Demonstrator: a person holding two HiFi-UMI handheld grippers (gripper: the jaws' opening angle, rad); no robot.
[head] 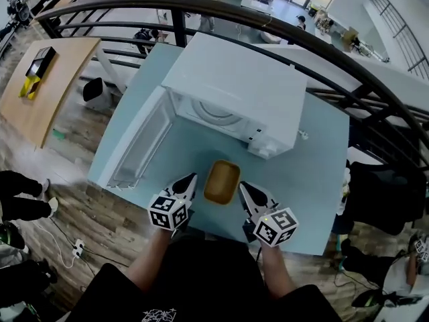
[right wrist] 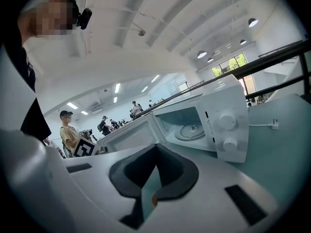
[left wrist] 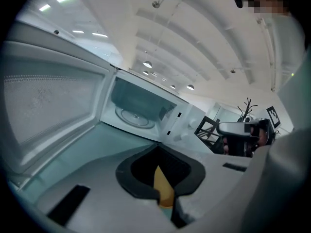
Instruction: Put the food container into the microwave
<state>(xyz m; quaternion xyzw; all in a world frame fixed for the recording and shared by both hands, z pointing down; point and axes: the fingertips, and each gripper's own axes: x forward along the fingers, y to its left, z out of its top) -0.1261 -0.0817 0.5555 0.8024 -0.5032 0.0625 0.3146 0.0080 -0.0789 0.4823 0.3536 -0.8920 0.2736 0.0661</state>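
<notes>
A tan food container (head: pixel 222 181) lies on the pale blue table (head: pixel 310 180), just in front of the white microwave (head: pixel 234 92). The microwave's door (head: pixel 141 143) hangs wide open to the left, baring the glass turntable (left wrist: pixel 132 117). My left gripper (head: pixel 190 182) is shut at the container's left edge, and my right gripper (head: pixel 243 190) is shut at its right edge. Neither holds anything. In the left gripper view a strip of the container (left wrist: pixel 163 186) shows through the slit between the closed jaws of the left gripper (left wrist: pixel 165 198). The right gripper (right wrist: pixel 146 198) points at the microwave (right wrist: pixel 214 125).
A dark curved railing (head: pixel 335 52) runs behind the table, with a lower floor beyond it. A power plug (head: pixel 303 135) lies right of the microwave. A wooden table (head: pixel 40 92) stands far left. A black bag (head: pixel 385 193) sits off the table's right edge. People stand in the distance.
</notes>
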